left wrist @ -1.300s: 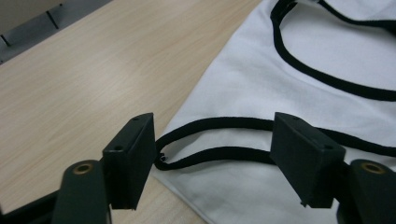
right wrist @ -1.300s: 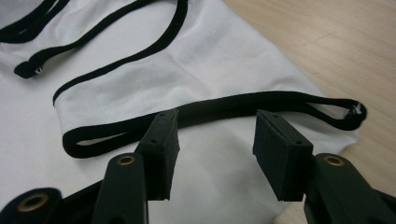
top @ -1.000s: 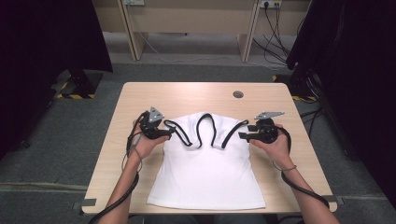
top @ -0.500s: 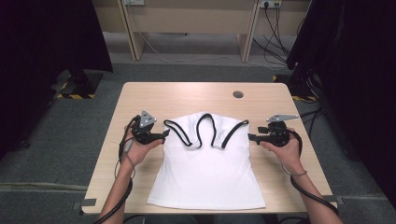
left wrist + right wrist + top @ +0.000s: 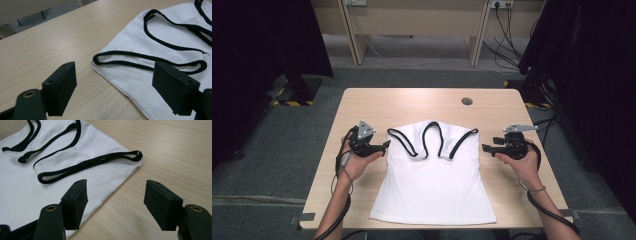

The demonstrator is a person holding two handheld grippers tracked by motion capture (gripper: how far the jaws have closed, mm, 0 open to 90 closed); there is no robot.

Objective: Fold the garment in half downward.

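- A white top with black trim lies flat on the table, hem at the near edge, straps toward the far edge.
- The left gripper rests just beside the top's left shoulder, toward the table's left edge.
- The right gripper sits just beside the right shoulder.
- A round hole sits near the far right corner.

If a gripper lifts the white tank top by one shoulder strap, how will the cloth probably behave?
The white tank top looks thin and lies flat on the table, so it would likely droop limply. Its black-edged strap is a narrow loop and may stretch or bunch. It seems light and unlikely to break or roll.
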